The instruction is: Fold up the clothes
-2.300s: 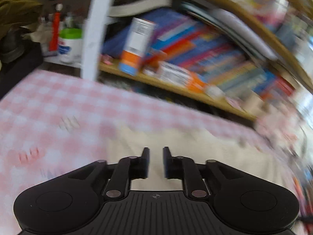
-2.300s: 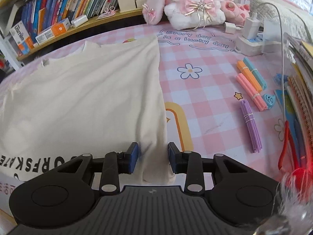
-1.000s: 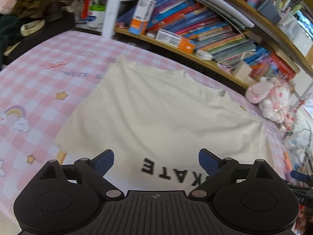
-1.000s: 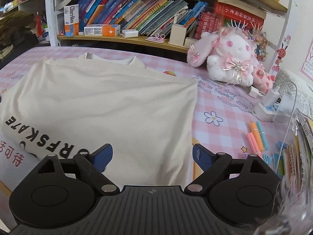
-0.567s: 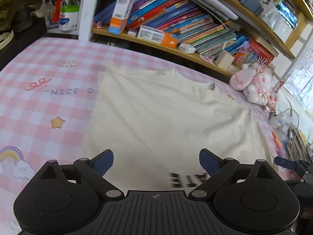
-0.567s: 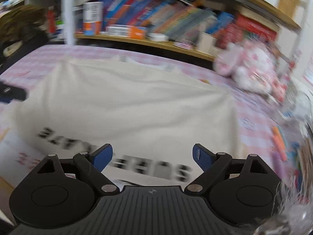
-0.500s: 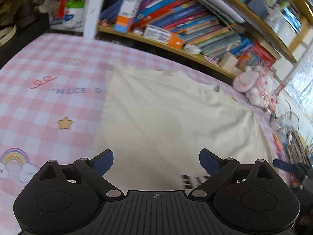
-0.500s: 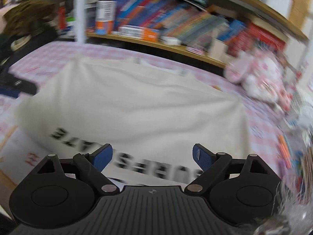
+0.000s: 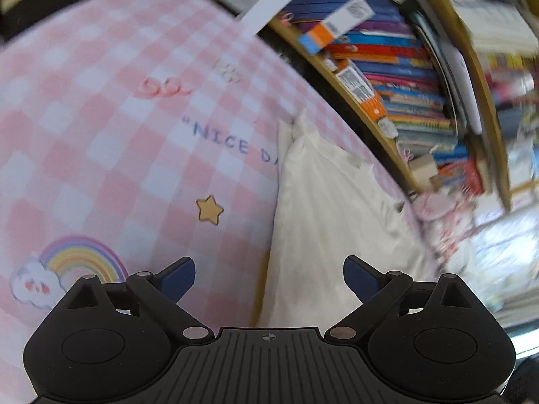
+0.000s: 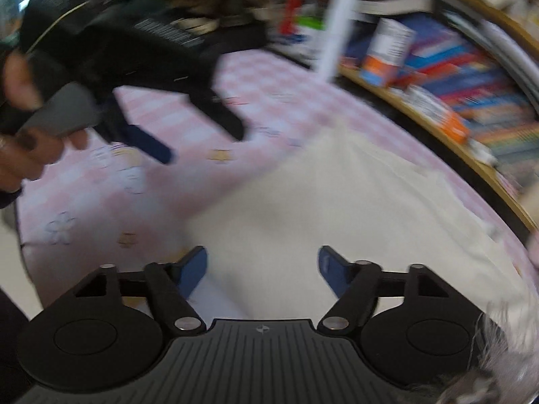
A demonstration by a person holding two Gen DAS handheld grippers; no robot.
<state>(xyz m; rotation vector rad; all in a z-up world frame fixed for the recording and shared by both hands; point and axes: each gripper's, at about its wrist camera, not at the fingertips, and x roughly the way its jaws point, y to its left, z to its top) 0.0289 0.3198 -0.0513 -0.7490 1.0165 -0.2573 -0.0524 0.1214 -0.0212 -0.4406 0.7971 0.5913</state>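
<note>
A cream T-shirt (image 9: 337,215) lies flat on the pink checked tablecloth (image 9: 101,128), its left edge running down the middle of the left wrist view. My left gripper (image 9: 268,277) is open and empty, hovering over that edge near the front of the table. In the right wrist view the same cream T-shirt (image 10: 353,208) fills the centre and right. My right gripper (image 10: 262,271) is open above it, holding nothing. The left gripper (image 10: 202,128) also appears there, held by a hand (image 10: 30,155) over the cloth at the left. Both views are blurred.
A wooden bookshelf (image 9: 387,74) packed with books curves along the table's far side, with a white post (image 10: 340,20) rising from it. A pink plush toy (image 9: 438,208) sits at the far right. A person in dark clothes (image 10: 134,27) stands at the table's left end.
Both grippers have swung left; the left one now looks along the shirt's left edge, and the right one now sees the left gripper and the person. Both stay open.
</note>
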